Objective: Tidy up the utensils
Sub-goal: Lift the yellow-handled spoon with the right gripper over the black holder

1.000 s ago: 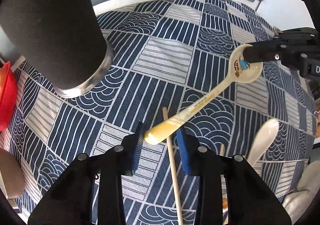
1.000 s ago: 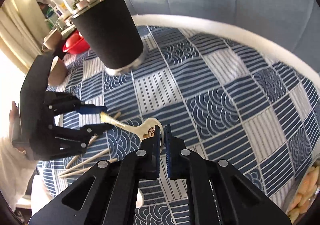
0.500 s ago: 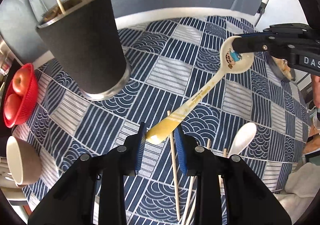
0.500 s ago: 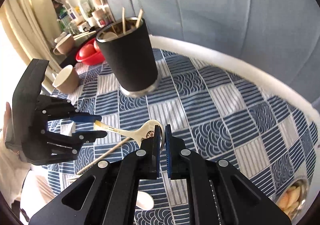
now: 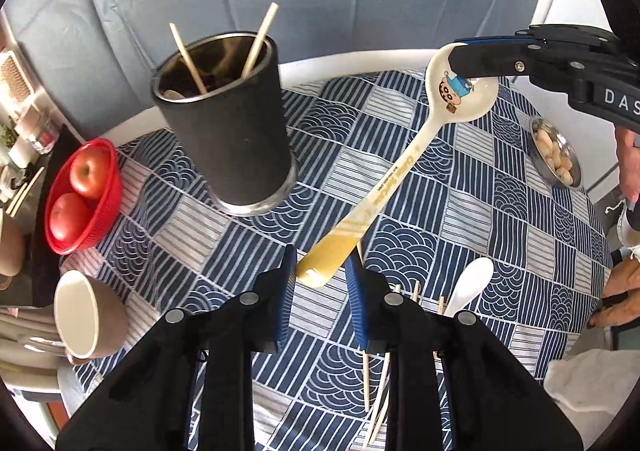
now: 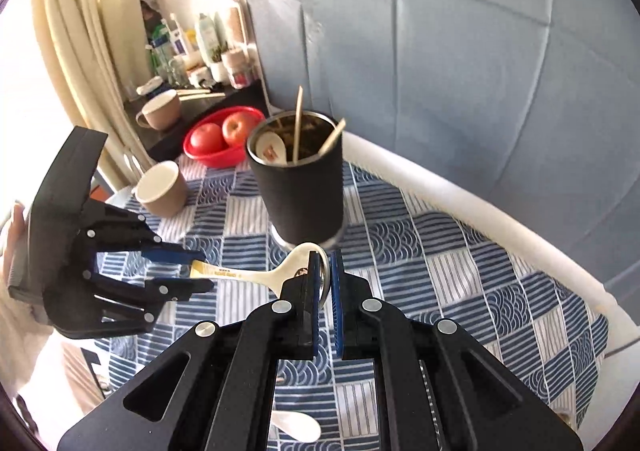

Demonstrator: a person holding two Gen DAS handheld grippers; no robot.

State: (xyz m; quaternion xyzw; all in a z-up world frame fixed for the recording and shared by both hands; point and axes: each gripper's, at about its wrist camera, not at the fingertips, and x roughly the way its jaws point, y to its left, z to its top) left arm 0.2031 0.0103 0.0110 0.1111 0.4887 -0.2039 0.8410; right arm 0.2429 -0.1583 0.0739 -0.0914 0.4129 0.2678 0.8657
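Above tablecloth [image 5: 400, 179]; spoon [image 5: 404, 171] handle toward camera

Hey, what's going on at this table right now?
A person is tidying utensils with two handheld tongs. The right tongs are shut on the bowl of a cartoon-print spoon, held above the tablecloth. The left tongs have just been closing around its handle. The black cup already holds chopsticks.

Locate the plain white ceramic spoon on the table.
The plain white ceramic spoon lies on the patterned tablecloth at the left wrist view's lower right, beside loose wooden chopsticks.
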